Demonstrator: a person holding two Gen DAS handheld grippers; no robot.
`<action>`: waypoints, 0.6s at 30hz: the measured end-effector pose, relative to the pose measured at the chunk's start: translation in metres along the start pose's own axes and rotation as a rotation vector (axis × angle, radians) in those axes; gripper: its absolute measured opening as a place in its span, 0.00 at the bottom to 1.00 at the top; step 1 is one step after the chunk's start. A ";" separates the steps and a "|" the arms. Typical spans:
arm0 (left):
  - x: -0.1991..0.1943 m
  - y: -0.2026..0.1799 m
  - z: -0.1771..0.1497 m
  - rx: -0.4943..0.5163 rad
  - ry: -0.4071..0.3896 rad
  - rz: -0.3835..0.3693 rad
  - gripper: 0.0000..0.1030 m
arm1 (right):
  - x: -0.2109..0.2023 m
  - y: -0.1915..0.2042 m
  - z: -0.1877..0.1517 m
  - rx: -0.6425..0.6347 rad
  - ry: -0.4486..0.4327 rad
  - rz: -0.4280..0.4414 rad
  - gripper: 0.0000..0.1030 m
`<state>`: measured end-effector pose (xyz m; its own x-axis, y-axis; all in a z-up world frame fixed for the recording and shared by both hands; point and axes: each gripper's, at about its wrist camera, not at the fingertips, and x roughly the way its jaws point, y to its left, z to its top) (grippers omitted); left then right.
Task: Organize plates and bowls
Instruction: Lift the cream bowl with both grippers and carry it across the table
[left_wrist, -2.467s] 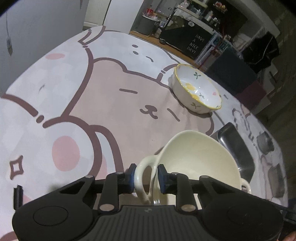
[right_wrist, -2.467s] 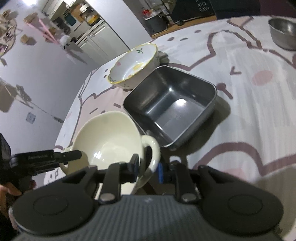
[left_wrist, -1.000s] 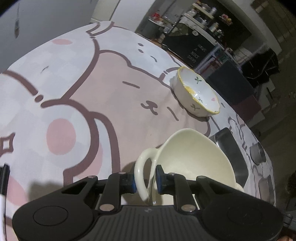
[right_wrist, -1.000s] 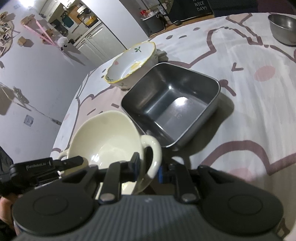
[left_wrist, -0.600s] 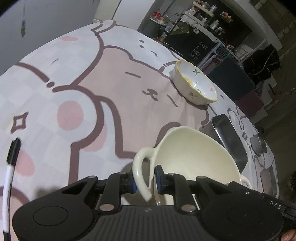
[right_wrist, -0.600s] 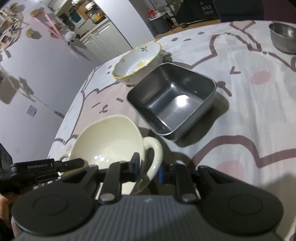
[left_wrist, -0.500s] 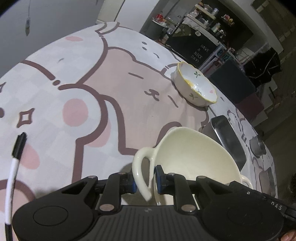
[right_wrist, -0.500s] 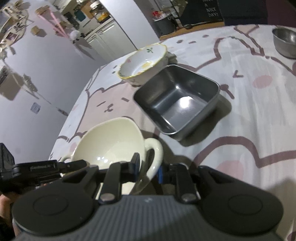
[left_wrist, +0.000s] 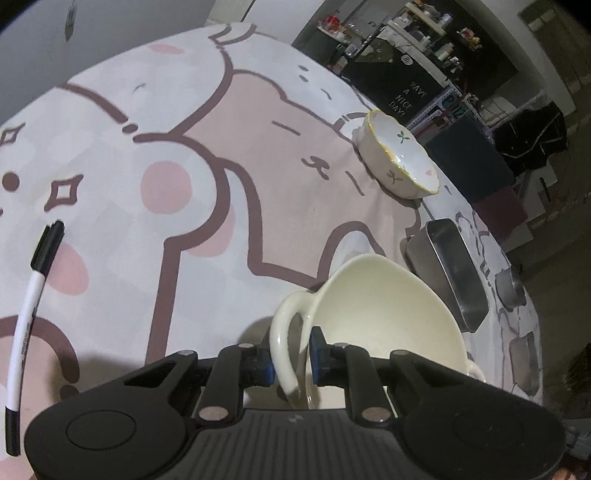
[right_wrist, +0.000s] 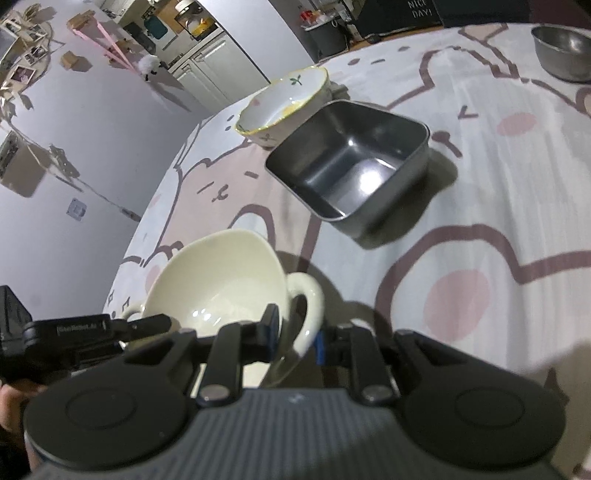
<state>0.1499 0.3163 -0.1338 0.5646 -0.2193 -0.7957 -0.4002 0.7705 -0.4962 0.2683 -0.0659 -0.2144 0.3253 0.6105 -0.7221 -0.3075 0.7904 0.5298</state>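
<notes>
The cream two-handled bowl (left_wrist: 388, 314) hangs between both hands, each gripper taking one looped handle; the left gripper (left_wrist: 291, 356) has its jaws clamped on the near handle in its own view, and the right gripper (right_wrist: 295, 332) has its jaws clamped on the opposite handle, which I take to be the sensible way to carry a wide, heavy bowl level without tipping it; its shadow falls on the cartoon-print cloth (left_wrist: 258, 155) beneath, so it looks lifted clear of the surface, over the near part of it; the floral bowl (left_wrist: 400, 162) sits toward the far edge, and the square steel container (right_wrist: 351, 162) lies just beside it, between it and the carried bowl; a round steel bowl (right_wrist: 561, 48) stands well apart at the far right edge; a marker pen (left_wrist: 29, 321) lies near the left edge. Against the earlier pictures, both grips are unchanged, but the pair has drifted sideways across the surface; the pen, at first unseen, has slid fully into the left view, and the steel container and floral bowl have shifted further off from the bowl; I judge it is being carried toward a stacking spot not yet settled.
</notes>
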 end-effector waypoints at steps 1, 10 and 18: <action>0.000 0.001 0.000 -0.009 0.005 -0.004 0.19 | 0.001 -0.001 0.000 0.014 0.009 0.003 0.23; 0.001 0.001 0.003 0.008 0.010 -0.008 0.20 | -0.009 -0.012 0.007 0.051 0.026 0.023 0.23; 0.002 -0.012 0.003 0.124 -0.014 0.046 0.24 | -0.004 -0.005 0.007 0.017 0.035 -0.003 0.24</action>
<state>0.1581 0.3082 -0.1287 0.5580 -0.1747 -0.8112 -0.3341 0.8475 -0.4124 0.2749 -0.0717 -0.2107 0.2941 0.6066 -0.7386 -0.2914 0.7929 0.5351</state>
